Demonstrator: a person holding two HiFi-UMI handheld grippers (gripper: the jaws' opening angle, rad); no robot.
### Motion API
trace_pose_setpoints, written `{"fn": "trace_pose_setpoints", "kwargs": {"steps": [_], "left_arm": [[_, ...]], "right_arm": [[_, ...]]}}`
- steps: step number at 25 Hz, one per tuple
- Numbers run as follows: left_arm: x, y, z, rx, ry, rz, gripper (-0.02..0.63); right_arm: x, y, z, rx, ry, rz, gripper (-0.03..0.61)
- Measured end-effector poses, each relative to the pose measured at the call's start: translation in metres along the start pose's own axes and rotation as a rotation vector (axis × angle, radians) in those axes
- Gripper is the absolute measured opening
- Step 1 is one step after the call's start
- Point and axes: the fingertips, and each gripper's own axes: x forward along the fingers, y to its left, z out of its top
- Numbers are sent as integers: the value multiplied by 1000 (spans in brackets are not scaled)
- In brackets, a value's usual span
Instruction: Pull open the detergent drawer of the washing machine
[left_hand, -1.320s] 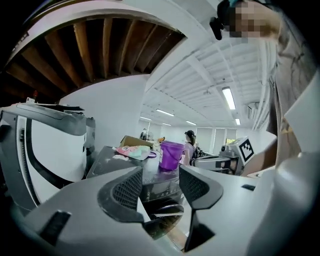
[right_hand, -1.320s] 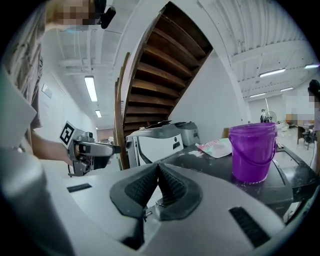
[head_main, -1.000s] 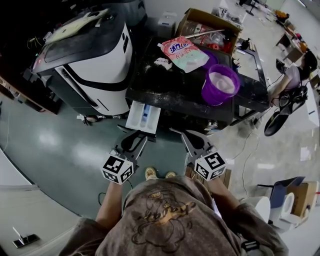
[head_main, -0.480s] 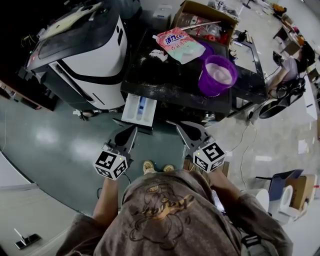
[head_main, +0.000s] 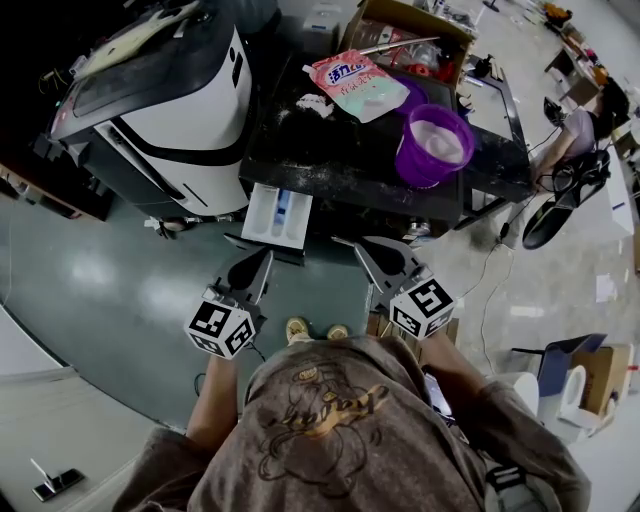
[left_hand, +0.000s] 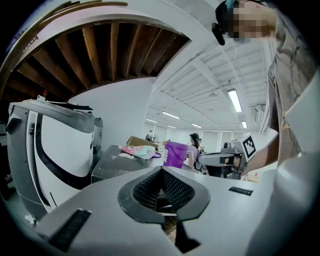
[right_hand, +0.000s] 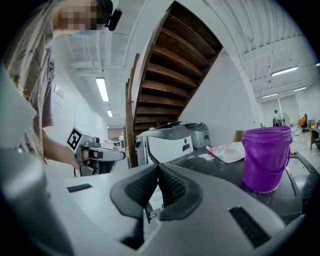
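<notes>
Grey plastic, the left gripper (head_main: 264, 262) hangs just below the detergent drawer (head_main: 278, 215), its jaws pressed together on nothing. That white drawer juts open from the front of the dark-topped washing machine (head_main: 340, 160). Below and right of the drawer, the right gripper (head_main: 352, 245) is likewise closed and empty. Up and right of the drawer stands a purple bucket (head_main: 436, 145).

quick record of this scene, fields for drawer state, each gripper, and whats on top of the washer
drawer: detergent drawer stands pulled out from the front of the washing machine
left gripper: left gripper shut, empty, just short of the drawer, not touching it
right gripper: right gripper shut, empty, level with the left one, off to the drawer's right
on top: purple bucket, pink detergent bag
</notes>
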Motion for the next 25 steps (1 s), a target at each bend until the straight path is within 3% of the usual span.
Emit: {"fn": "trace_pose_setpoints", "kwargs": {"steps": [25], "left_arm": [[-7, -3, 5, -6, -2, -3, 21]], "right_arm": [[0, 11, 7, -2, -8, 60, 2]]}}
